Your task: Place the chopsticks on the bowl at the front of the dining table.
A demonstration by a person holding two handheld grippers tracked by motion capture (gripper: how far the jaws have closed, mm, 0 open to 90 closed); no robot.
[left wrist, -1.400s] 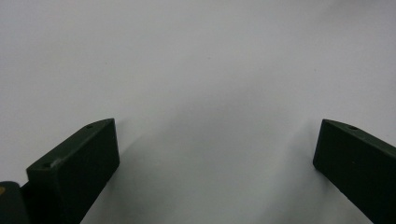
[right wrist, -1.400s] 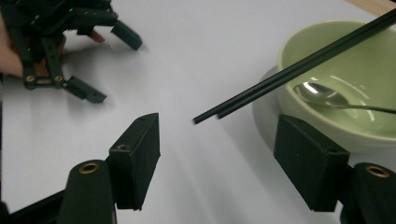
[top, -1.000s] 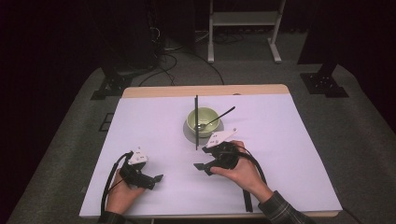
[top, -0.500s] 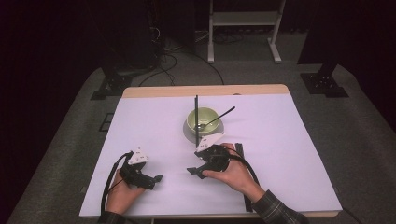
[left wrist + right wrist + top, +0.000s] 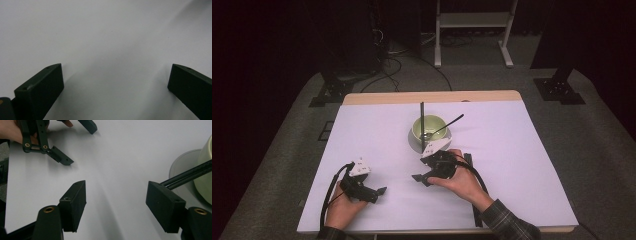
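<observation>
A pale green bowl (image 5: pixel 430 128) sits on a grey saucer (image 5: pixel 414 142) at the table's middle. A spoon (image 5: pixel 447 125) leans out of the bowl to the right. A thin black rod (image 5: pixel 422 117) crosses the bowl's left side. My right gripper (image 5: pixel 419 178) is open just in front of the bowl, jaws pointing left, with nothing between them. In the right gripper view (image 5: pixel 116 183) the bowl (image 5: pixel 206 170) and black rods (image 5: pixel 192 173) lie behind the right jaw. My left gripper (image 5: pixel 379 192) rests open at the near left, over bare cloth in its own view (image 5: pixel 116 67).
A white cloth (image 5: pixel 522 165) covers the table, with a wooden strip (image 5: pixel 432 96) along the far edge. A black cable (image 5: pixel 473 190) trails by the right forearm. Dark stands and cables sit on the floor beyond.
My right gripper has shifted a little to the left and toward the near edge, away from the bowl. The left gripper has stayed put.
</observation>
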